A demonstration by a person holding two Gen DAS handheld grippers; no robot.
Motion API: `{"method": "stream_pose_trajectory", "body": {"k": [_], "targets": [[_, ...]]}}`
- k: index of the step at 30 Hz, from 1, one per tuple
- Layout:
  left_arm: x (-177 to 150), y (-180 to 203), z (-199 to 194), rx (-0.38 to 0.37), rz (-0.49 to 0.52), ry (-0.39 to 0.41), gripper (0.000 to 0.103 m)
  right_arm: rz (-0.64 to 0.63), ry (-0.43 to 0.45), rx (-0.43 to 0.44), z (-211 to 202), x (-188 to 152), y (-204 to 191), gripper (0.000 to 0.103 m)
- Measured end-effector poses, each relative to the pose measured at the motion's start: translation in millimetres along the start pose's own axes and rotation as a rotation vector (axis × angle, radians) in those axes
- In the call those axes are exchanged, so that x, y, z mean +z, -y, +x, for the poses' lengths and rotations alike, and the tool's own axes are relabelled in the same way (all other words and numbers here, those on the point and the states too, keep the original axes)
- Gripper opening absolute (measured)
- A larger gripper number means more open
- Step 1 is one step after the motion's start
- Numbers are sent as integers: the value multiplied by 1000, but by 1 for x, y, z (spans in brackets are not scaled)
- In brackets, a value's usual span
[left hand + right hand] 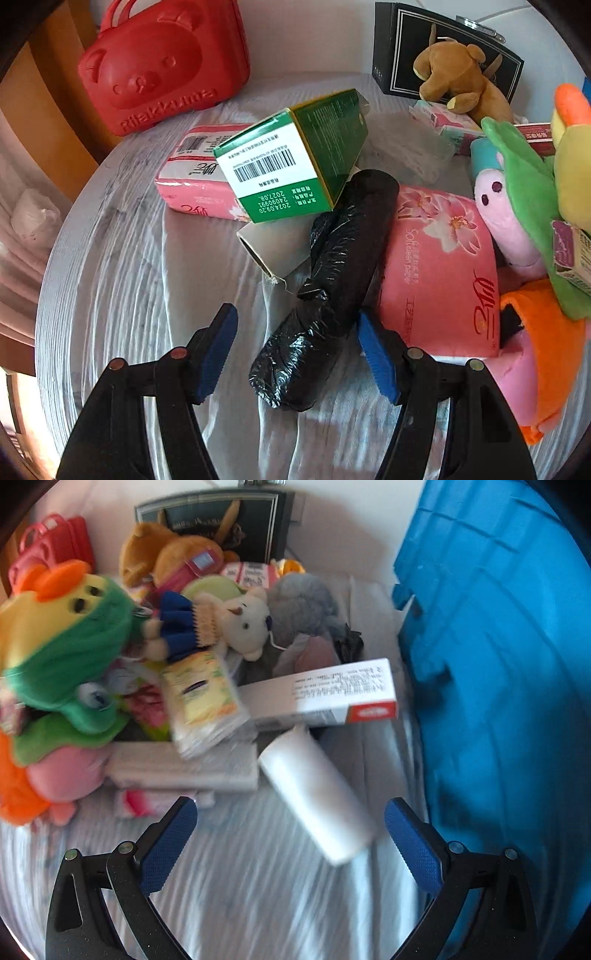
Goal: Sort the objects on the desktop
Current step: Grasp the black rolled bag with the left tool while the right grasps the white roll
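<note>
In the left wrist view I count 2 big pink tissue packs, one at the left [195,177] and one at the right [439,266], 1 green box [295,158] that lies tilted across the left pack, 1 black plastic-bag roll [328,291], 1 grey tube [266,251] under the box, 1 red bear-shaped case [162,62], 1 black box [443,48] at the back w/ 1 brown plush [454,74] in front of it, and approx. 2 more plush toys at the right, one green-pink [517,192] and one orange [543,339]. All lie on a round table w/ a pale striped cover [129,288]. The left gripper [299,358] has its jaws apart; the near end of the black roll is between the blue pads, but the pads do not press it. The right gripper [291,842] has its jaws wide apart and holds nothing; 1 white roll [317,794] lies just ahead between the fingers, not touched. This view is blurred. It shows also 1 long white box w/ a red end [325,698], 1 yellow packet [203,698], 1 white bear plush [243,624], 1 grey plush [303,605], and 1 blue bin [498,664] at the right. Readable writing: "Rilakkuma" on the red case, "Soft clean paper" on the right pink pack, and dates "2024.09.20" and "2027.08" near the barcode of the green box.
</note>
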State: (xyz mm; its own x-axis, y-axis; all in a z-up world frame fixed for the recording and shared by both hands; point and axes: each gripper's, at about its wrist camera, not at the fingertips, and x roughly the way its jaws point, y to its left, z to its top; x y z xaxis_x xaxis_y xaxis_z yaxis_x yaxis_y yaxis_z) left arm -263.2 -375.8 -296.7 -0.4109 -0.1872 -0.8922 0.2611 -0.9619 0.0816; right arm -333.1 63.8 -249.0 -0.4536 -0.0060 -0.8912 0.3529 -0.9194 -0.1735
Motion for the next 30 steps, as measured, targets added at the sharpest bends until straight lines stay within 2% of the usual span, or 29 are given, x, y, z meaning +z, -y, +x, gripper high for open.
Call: {"method": "stream_pose_trajectory", "body": {"k": [5, 7, 9, 10, 11, 14, 19, 25, 28, 30], "targets": [[13, -8, 16, -28, -51, -24, 66, 2, -75, -19, 39, 13, 6, 103], [12, -8, 25, -23, -62, -53, 65, -2, -93, -68, 47, 12, 8, 103], [9, -8, 26, -61, -85, -50, 51, -31, -90, -76, 47, 9, 4, 102], [8, -8, 24, -57, -93, -48, 51, -55, -92, -93, 46, 7, 0, 95], [5, -6, 22, -44, -93, -49, 49, -73, -96, -117, 46, 5, -3, 63], [-7, -1, 14, -7, -91, -59, 45, -37, -115, -97, 45, -2, -1, 52], [-54, 6, -2, 29, -66, -154, 37, 44, -146, -2, 33, -20, 4, 46], [-106, 8, -31, -26, -68, -202, 37, 80, -208, 89, 6, -59, -6, 45], [-112, 4, -32, -9, -79, -207, 37, 97, -204, 103, 2, -69, -3, 46], [-105, 0, -33, -3, -95, -208, 37, 108, -209, 107, 5, -69, 1, 51]]}}
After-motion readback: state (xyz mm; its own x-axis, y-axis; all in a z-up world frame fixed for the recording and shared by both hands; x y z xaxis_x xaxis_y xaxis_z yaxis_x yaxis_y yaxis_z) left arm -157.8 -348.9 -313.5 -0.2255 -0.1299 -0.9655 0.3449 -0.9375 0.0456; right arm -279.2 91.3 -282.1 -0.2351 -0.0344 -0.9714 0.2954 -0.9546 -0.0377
